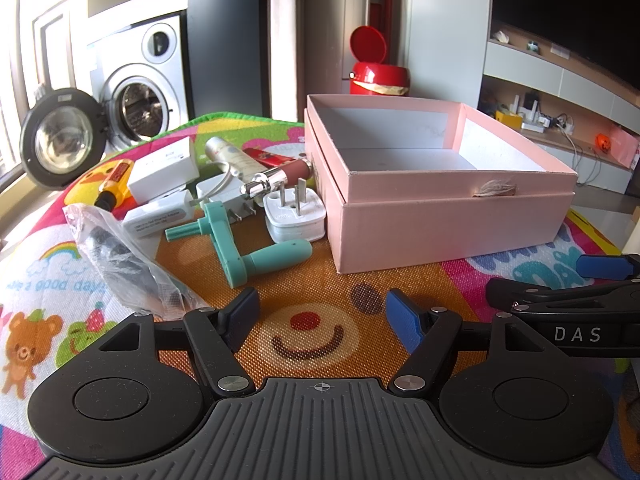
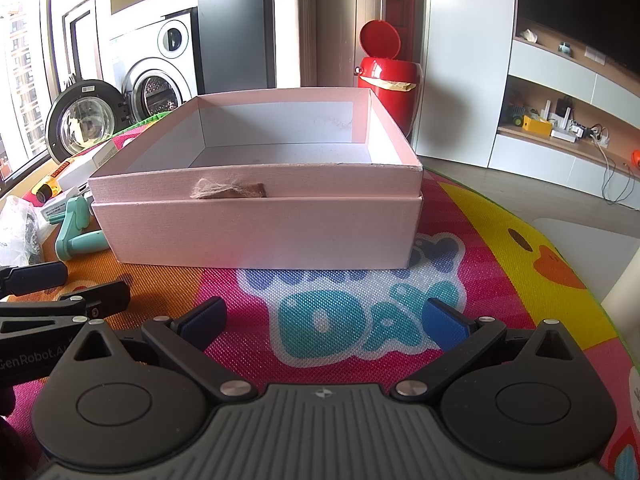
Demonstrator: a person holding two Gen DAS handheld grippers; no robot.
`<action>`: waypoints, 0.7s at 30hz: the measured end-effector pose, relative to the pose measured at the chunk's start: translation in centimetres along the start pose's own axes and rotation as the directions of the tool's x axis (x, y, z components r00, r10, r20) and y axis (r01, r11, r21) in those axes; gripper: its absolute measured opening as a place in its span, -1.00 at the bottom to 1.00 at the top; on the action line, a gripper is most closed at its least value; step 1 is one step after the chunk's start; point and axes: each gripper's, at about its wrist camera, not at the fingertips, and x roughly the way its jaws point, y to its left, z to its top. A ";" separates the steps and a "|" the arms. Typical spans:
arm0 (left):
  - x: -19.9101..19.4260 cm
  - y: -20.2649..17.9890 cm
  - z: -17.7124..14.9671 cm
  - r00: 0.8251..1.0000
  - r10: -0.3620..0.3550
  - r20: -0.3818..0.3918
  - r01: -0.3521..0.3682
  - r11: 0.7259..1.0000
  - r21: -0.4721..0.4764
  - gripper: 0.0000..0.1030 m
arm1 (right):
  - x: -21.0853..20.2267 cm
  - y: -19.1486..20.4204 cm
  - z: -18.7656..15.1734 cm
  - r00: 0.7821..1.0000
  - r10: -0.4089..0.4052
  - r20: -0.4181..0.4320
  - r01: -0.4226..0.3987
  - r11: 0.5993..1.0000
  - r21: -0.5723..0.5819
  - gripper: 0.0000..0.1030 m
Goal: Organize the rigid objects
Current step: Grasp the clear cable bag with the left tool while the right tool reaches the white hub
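Rigid objects lie piled at middle left of the left wrist view. Nearest, the left gripper point(image 1: 322, 322) and right gripper point(image 2: 324, 324) hover over the play mat point(image 1: 320, 280), fingers spread apart, holding nothing. Beyond sit a teal handle point(image 1: 244, 252), a white plug point(image 1: 294, 216), then the pink box point(image 2: 256, 196) at centre frame, with nothing visible inside.
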 end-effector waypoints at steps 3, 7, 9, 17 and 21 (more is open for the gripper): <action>0.0 0.0 0.0 1.000 -0.001 0.000 0.001 1.000 -0.001 0.48 | -0.3 0.1 0.2 1.000 0.000 0.000 0.000 1.000 0.000 1.00; -0.3 0.4 0.0 1.000 -0.017 0.006 0.017 1.000 -0.016 0.42 | -0.3 0.0 0.1 1.000 0.011 -0.005 -0.011 1.000 0.001 1.00; -1.0 1.1 -0.2 0.998 -0.053 0.015 0.054 0.998 -0.041 0.37 | -0.2 -0.2 0.5 0.999 0.034 -0.035 -0.034 0.999 -0.022 1.00; -6.3 6.7 -0.2 0.995 -0.020 0.101 0.035 0.989 -0.147 0.32 | -0.3 -0.6 1.2 0.992 0.070 -0.109 -0.079 0.994 -0.072 1.00; -5.2 11.4 1.7 0.996 -0.007 0.085 0.034 0.945 -0.324 0.30 | 0.1 -0.6 1.6 0.991 0.076 -0.111 -0.085 0.993 -0.082 1.00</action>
